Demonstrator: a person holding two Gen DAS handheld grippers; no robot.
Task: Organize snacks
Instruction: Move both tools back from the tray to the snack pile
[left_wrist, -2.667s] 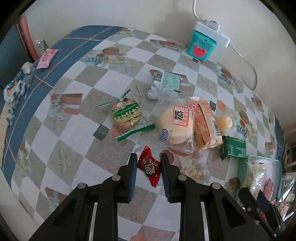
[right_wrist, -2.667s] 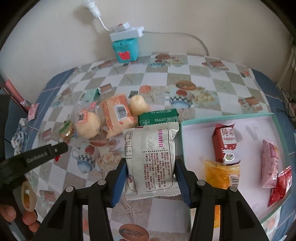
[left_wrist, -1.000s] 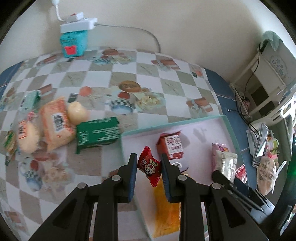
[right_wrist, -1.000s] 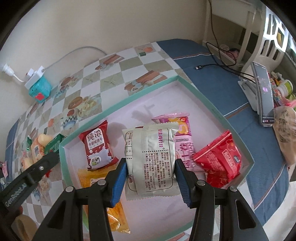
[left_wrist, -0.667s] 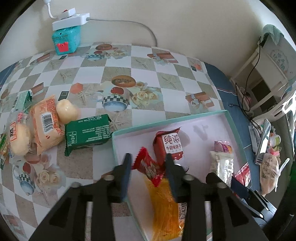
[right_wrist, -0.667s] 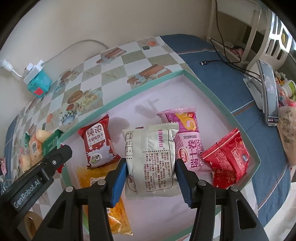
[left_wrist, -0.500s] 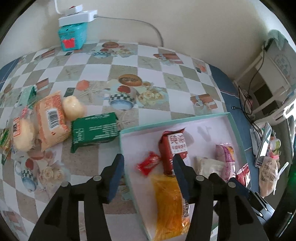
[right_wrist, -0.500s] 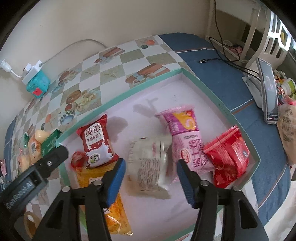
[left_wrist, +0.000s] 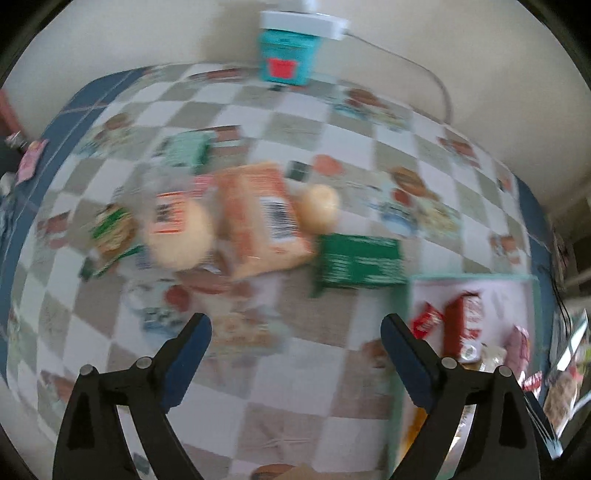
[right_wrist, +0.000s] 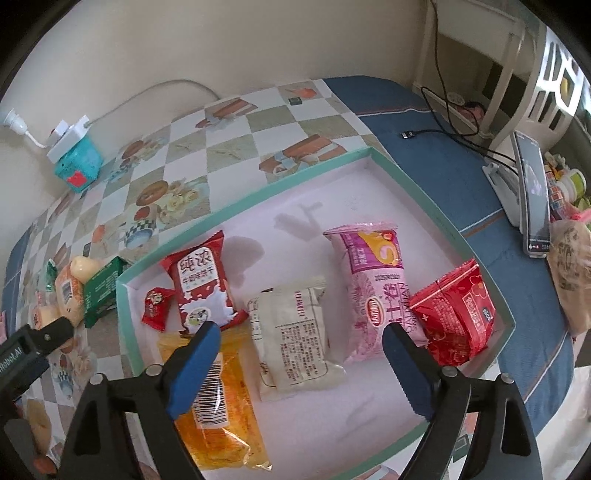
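Observation:
My right gripper (right_wrist: 301, 334) hangs over the teal-rimmed tray (right_wrist: 417, 188), its jaws opening. The white packet (right_wrist: 295, 339) lies flat below them, untouched. Around it lie a pink pack (right_wrist: 376, 280), a red pack (right_wrist: 458, 314), a red milk-biscuit pack (right_wrist: 201, 288), a small red candy (right_wrist: 157, 302) and an orange pack (right_wrist: 214, 398). My left gripper (left_wrist: 295, 326) is over bare tablecloth, jaws opening with nothing between them. Beyond it, blurred, lie a round bun (left_wrist: 177, 236), an orange bread pack (left_wrist: 258, 225), a yellow ball (left_wrist: 319, 212) and a green box (left_wrist: 358, 262).
A teal box (left_wrist: 284, 62) under a white power strip stands against the back wall. A green-wrapped snack (left_wrist: 114, 229) and a teal packet (left_wrist: 184, 151) lie further left. Right of the tray, a phone on a stand (right_wrist: 532, 192) and a black cable (right_wrist: 443, 129) rest on blue cloth.
Both grippers let go: the small red candy and the white packet dropped into the tray. The left gripper then swung left, from the tray towards the loose snacks.

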